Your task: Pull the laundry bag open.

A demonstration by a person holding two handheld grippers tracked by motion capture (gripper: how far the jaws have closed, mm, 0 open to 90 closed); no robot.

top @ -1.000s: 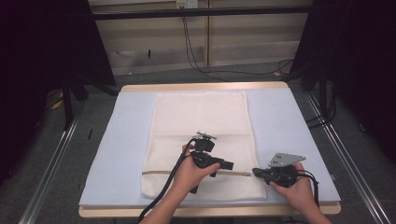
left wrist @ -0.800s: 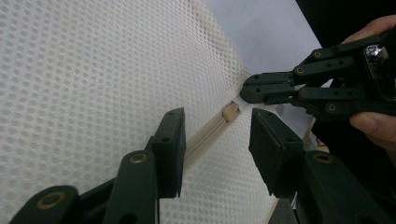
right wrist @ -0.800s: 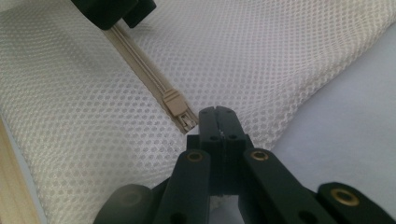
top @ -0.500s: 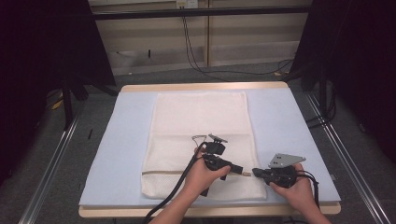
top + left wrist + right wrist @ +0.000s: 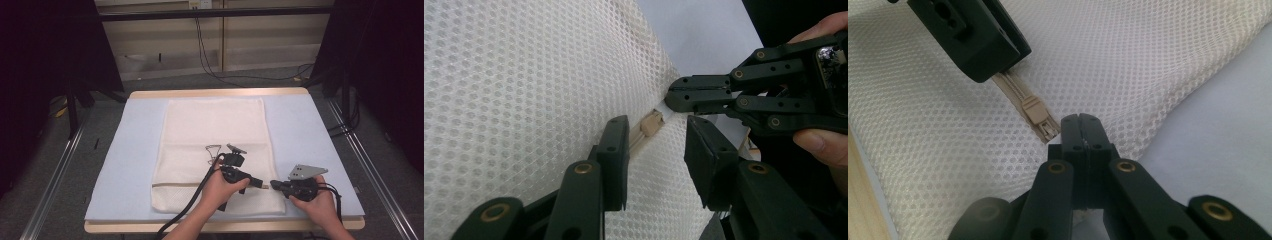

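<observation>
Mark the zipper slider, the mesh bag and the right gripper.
zipper slider (image 5: 1034, 111), right gripper view, on its tan body.
mesh bag (image 5: 215, 125), high view, on its far, bare half.
right gripper (image 5: 680, 96), left gripper view, at the closed jaw tips.

Wooden-edged table (image 5: 215, 93), pale blue mat (image 5: 305, 135) spread over its top, white mesh laundry bag (image 5: 215, 130) lying flat on the mat, beige zipper (image 5: 180, 184) near its front end

high view: even overhead light on table (image 5: 320, 130), surroundings dark, both sides near black | soft short shadows, no glare | sharp centre, slight softness overall | left gripper view: bright, mesh crisp, near jaws blurred | right gripper view: bright, jaw bases at bottom edge out of focus, mild edge distortion
</observation>
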